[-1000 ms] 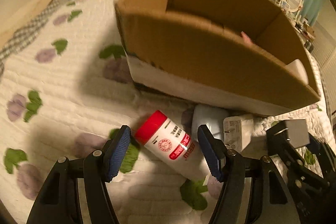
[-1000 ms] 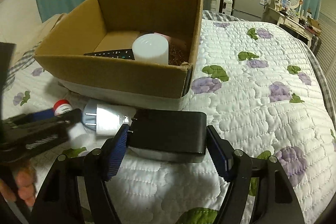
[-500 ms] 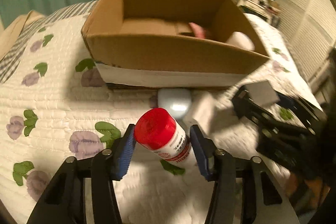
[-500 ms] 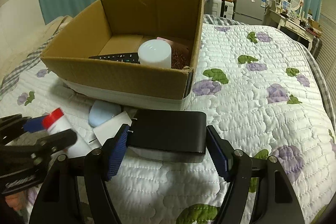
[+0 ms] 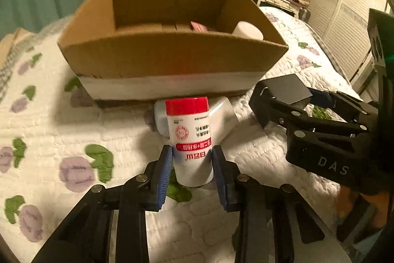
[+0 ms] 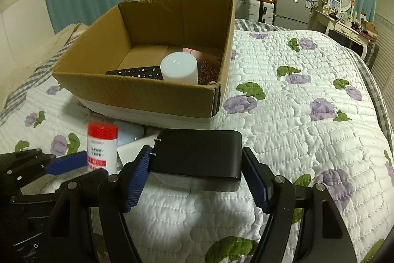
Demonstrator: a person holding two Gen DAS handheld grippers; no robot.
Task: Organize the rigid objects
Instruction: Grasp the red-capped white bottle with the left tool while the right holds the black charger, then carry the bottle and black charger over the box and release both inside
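The left gripper (image 5: 192, 164) is closing on the red-capped bottle (image 5: 189, 137), upright just before the cardboard box (image 5: 172, 58). The right gripper (image 6: 197, 179) holds a black adapter (image 6: 197, 159). Risk: the low grip lets the bottle tilt and strike the box wall.

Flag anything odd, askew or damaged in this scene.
Only small things. The cardboard box has a ragged, torn top edge at its near right corner. A white plug and a pale blue thing lie loose on the quilt against the box front, behind the red-capped bottle. Nothing spilled.
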